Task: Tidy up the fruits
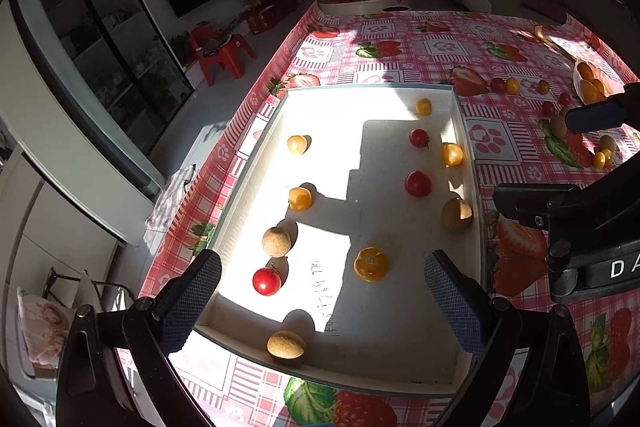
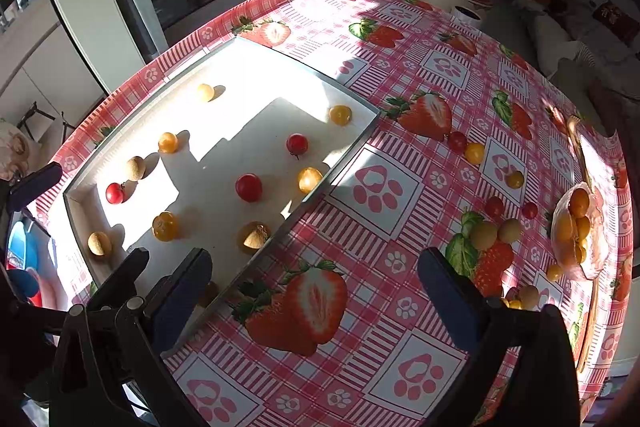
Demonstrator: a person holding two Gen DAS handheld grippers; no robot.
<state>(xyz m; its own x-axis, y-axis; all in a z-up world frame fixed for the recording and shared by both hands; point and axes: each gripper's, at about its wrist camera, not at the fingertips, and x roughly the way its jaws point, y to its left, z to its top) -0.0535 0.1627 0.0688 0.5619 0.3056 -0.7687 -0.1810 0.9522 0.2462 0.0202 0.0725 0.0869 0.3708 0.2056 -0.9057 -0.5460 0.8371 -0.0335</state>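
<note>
Nearest the cameras, the left gripper (image 1: 322, 303) hangs released and empty over the near end of the white tray (image 1: 466, 131), and the right gripper (image 2: 316, 291) is likewise spread wide with nothing between its pads, above the strawberry-print tablecloth (image 2: 400, 371) just right of the tray. Inside the tray lie small round fruits, among them a red cherry tomato (image 1: 267, 281) and an orange one (image 1: 371, 264); they look light, smooth, prone to roll and easily bruised, so each is best pinched gently across its middle. Farther right, more loose fruits (image 2: 483, 235) sit on the cloth near a basket (image 2: 598, 251) of orange ones.
</note>
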